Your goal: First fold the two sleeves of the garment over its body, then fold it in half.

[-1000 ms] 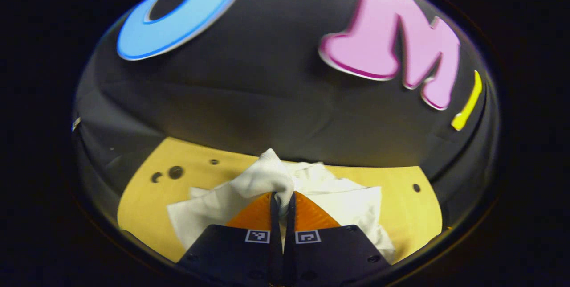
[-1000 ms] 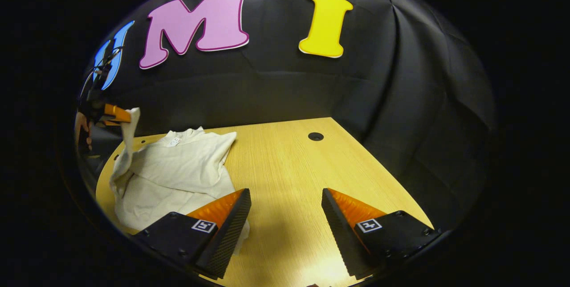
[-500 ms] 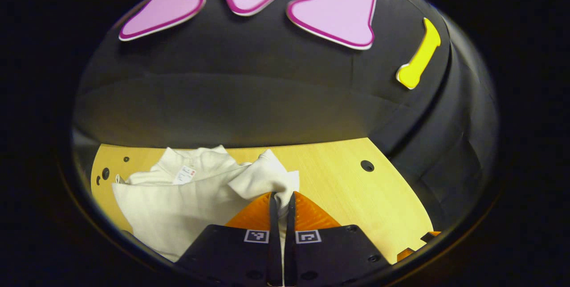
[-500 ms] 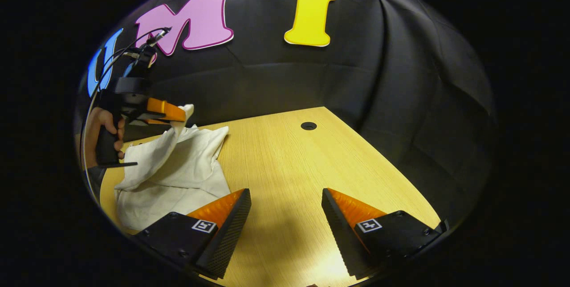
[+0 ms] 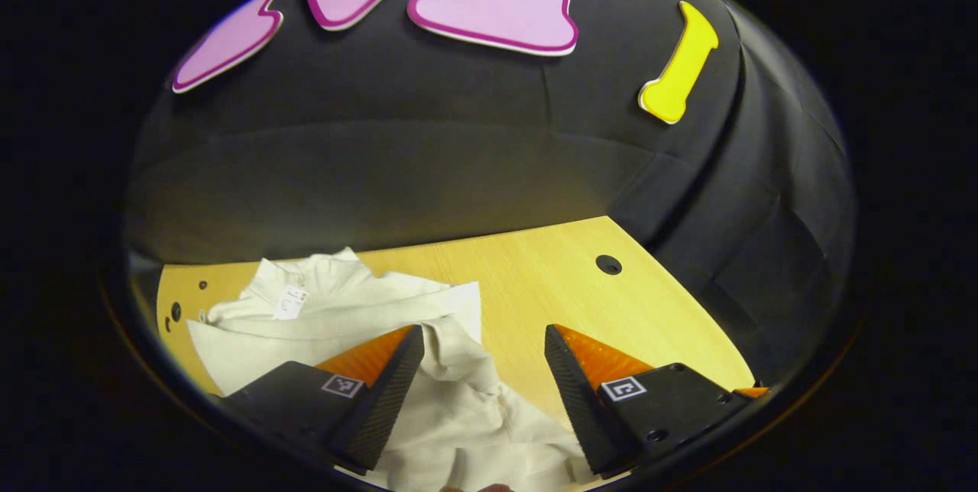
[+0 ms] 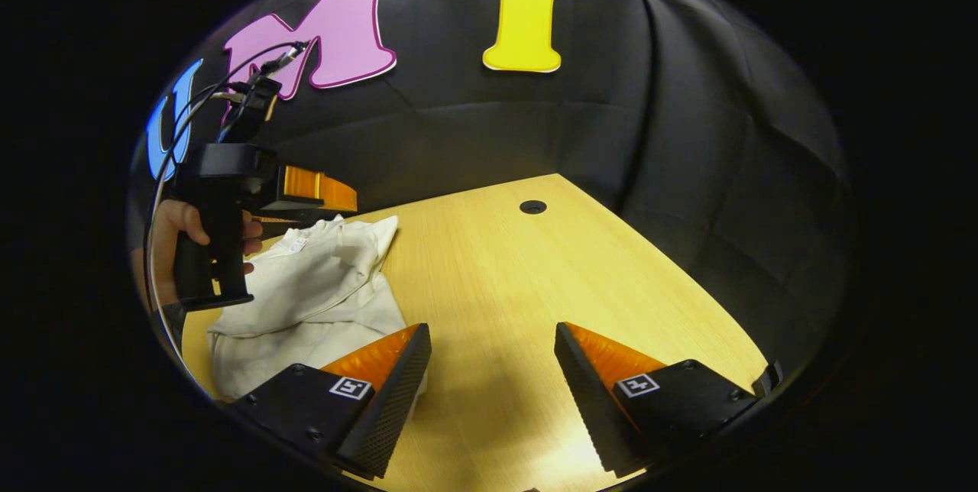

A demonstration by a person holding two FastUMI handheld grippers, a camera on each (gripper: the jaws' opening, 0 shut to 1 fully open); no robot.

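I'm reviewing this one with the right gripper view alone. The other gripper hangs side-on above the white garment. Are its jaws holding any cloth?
Observer: No. In the left gripper view, the left gripper has its jaws wide apart with nothing pinched between them.
Operator: What lies under it, then?
Observer: The garment. Rumpled cloth runs between its fingers and on toward the camera.
Operator: Is there anything past the garment's far-left side?
Observer: Yes, there are small holes in the table near that corner.
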